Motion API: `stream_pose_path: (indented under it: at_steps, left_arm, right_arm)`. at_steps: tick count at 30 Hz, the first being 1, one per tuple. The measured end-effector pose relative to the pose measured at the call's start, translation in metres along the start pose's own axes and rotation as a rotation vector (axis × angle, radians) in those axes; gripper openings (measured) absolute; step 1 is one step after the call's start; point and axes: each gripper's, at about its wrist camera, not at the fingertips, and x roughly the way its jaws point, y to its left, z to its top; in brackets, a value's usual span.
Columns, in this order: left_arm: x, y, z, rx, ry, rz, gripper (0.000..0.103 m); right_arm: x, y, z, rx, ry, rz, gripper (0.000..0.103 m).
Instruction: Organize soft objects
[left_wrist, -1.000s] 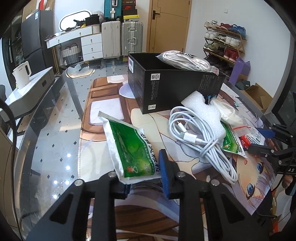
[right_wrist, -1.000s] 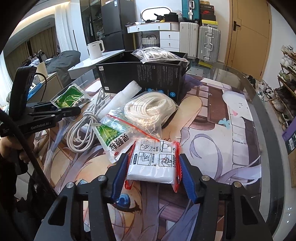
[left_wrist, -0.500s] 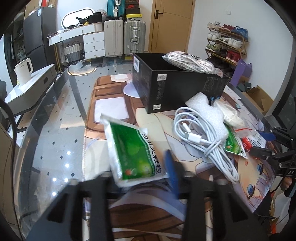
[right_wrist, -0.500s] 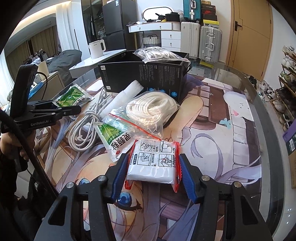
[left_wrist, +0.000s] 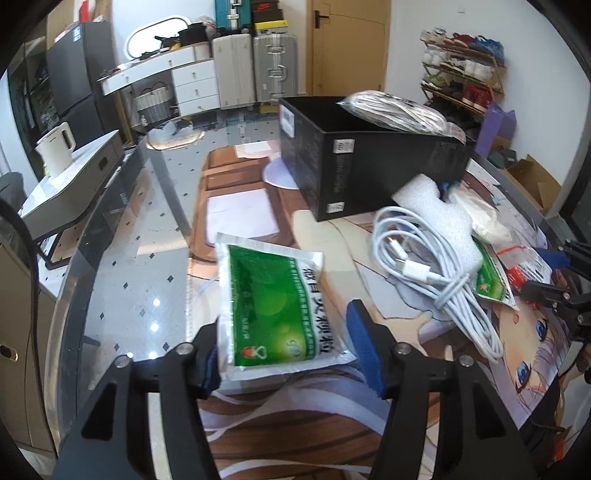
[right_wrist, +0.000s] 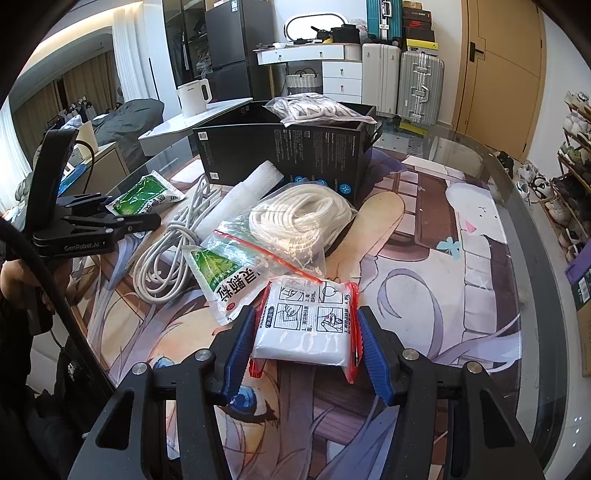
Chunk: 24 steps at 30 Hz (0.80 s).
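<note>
My left gripper (left_wrist: 286, 349) is shut on a green and white packet (left_wrist: 275, 306) and holds it above the mat; it also shows in the right wrist view (right_wrist: 144, 197). My right gripper (right_wrist: 304, 345) is shut on a white packet with red edges (right_wrist: 308, 325), low over the mat. A black box (left_wrist: 369, 162) stands behind, with a bagged white cable (left_wrist: 399, 112) on its rim. On the mat lie a white charging cable (left_wrist: 436, 273), a foam piece (left_wrist: 432, 210), a bagged white rope (right_wrist: 303, 218) and a second green packet (right_wrist: 221, 284).
A printed mat (right_wrist: 424, 258) covers the glass table (left_wrist: 129, 258). A white kettle (left_wrist: 57, 149) stands on a side unit to the left. Suitcases (left_wrist: 255, 70) and a shoe rack (left_wrist: 465, 74) line the far wall.
My left gripper has lifted the green packet a little higher and closer to the camera, with some motion blur half a second ago. My right gripper and its packet have hardly moved.
</note>
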Motion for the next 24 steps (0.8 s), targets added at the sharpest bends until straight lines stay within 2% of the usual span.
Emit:
stream_pose_path:
  at_steps: [3,5,13,20,24]
  left_arm:
    - [-0.002,-0.007,-0.001,0.032,0.003,-0.079,0.072]
    - [-0.003,-0.014,-0.003,0.055,0.003,-0.098,0.077]
    - [-0.006,0.000,-0.006,0.031,0.011,0.027,0.079]
    - [0.002,0.011,0.000,-0.007,0.020,0.026,0.080]
    - [0.003,0.018,0.005,-0.050,0.018,-0.006,0.080]
  right_arm:
    - [0.000,0.000,0.000,0.001,-0.002,0.000,0.056]
    - [0.000,-0.001,0.001,0.001,-0.002,0.001,0.056]
    - [0.001,-0.002,0.001,-0.005,-0.001,-0.001,0.056]
    - [0.002,-0.002,0.002,-0.004,-0.001,0.001,0.056]
    - [0.003,-0.003,0.002,-0.008,0.003,0.004,0.056]
